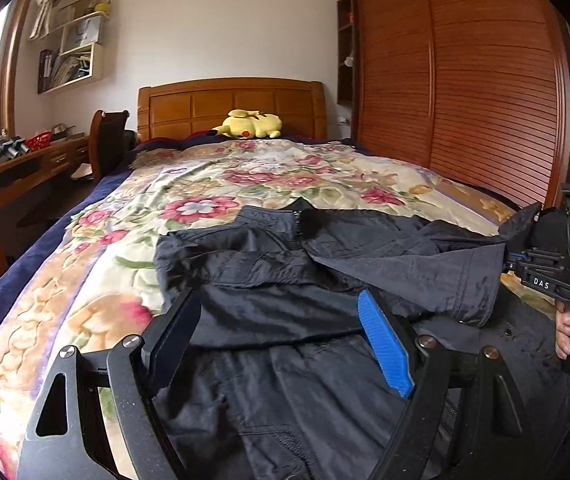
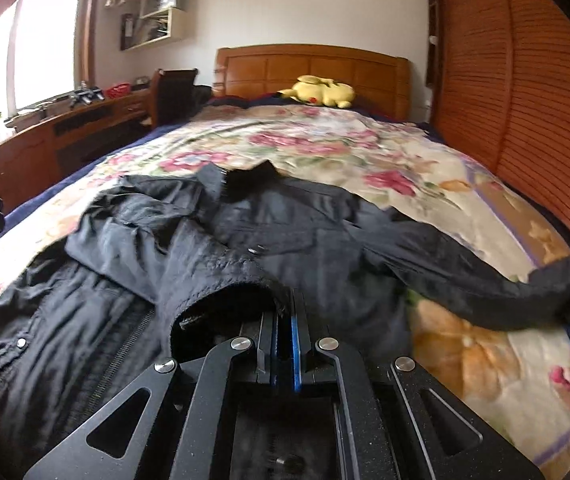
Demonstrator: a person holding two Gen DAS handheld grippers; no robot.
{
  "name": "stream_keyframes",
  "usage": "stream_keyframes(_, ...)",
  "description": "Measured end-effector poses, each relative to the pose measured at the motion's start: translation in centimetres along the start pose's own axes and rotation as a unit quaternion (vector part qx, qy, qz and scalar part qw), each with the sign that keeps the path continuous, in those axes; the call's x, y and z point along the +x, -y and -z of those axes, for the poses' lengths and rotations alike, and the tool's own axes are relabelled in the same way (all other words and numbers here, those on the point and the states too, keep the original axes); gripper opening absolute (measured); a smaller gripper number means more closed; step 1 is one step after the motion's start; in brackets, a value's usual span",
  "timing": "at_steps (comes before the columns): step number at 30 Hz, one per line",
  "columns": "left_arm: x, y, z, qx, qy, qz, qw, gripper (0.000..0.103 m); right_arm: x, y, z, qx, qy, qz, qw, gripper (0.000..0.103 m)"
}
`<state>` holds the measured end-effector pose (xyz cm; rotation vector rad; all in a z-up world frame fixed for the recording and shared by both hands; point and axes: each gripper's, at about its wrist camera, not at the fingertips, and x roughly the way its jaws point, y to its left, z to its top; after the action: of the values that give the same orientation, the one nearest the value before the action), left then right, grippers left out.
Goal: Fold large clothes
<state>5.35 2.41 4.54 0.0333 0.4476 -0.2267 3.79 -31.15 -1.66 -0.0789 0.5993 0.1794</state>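
Note:
A large dark navy jacket [image 1: 285,272] lies spread on the floral bedspread [image 1: 213,184], collar toward the headboard. My left gripper [image 1: 281,312] is open and empty, hovering low over the jacket's middle. My right gripper [image 2: 285,312] is shut on the cuff of a jacket sleeve [image 2: 221,296] and holds it above the jacket body [image 2: 317,216]. In the left wrist view the right gripper [image 1: 513,256] shows at the right edge, holding that sleeve [image 1: 445,264] lifted. The other sleeve [image 2: 465,264] trails to the right.
A yellow plush toy [image 1: 251,124] lies by the wooden headboard [image 1: 229,104]. A wooden wardrobe [image 1: 465,80] lines the bed's right side. A desk [image 1: 25,168] and a chair [image 1: 105,140] stand to the left.

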Motion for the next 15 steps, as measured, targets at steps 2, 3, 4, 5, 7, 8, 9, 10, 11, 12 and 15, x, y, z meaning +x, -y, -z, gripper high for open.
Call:
stream_keyframes(2,0.3,0.5,0.0,0.002,-0.002,0.002,1.0,0.082,-0.2,0.5,-0.2,0.008,-0.006,-0.006,1.0,0.005)
stream_keyframes(3,0.5,0.6,0.0,0.002,-0.003,0.003,1.0,0.082,-0.3,0.6,-0.3,0.01,-0.008,-0.008,1.0,0.005)
stream_keyframes(4,0.8,0.9,0.0,0.002,-0.006,0.004,1.0,0.082,-0.4,0.8,-0.3,0.014,-0.009,-0.014,1.0,0.005)
stream_keyframes(5,1.0,0.9,0.1,0.002,-0.008,0.004,1.0,0.082,-0.1,1.0,-0.6,0.017,-0.011,-0.016,1.0,0.006)
stream_keyframes(7,1.4,1.2,0.2,0.003,-0.013,0.004,0.9999,0.082,-0.7,1.0,-1.1,0.018,-0.006,-0.003,1.0,0.015)
stream_keyframes(8,1.6,1.2,0.3,0.003,-0.015,0.003,0.9999,0.082,-1.0,1.0,-1.3,0.018,0.0,0.004,1.0,0.021)
stream_keyframes(9,1.8,1.3,0.3,0.004,-0.017,0.003,0.9998,0.082,-1.4,1.1,-1.5,0.02,0.004,0.009,1.0,0.032)
stream_keyframes(10,2.0,1.4,0.5,0.006,-0.021,0.002,0.9998,0.082,-1.3,1.3,-1.4,0.023,0.009,0.011,1.0,0.039)
stream_keyframes(11,2.1,1.5,0.6,0.006,-0.022,0.001,0.9997,0.082,-1.8,1.5,-1.6,0.031,0.017,0.011,0.999,0.051)
stream_keyframes(12,2.3,1.5,0.8,0.007,-0.025,0.001,0.9997,0.082,-2.2,1.6,-1.6,0.037,0.025,0.009,0.999,0.054)
stream_keyframes(15,2.5,1.5,1.0,0.007,-0.029,0.001,0.9995,0.082,-2.6,1.0,-1.7,0.038,0.039,-0.015,0.998,0.054)
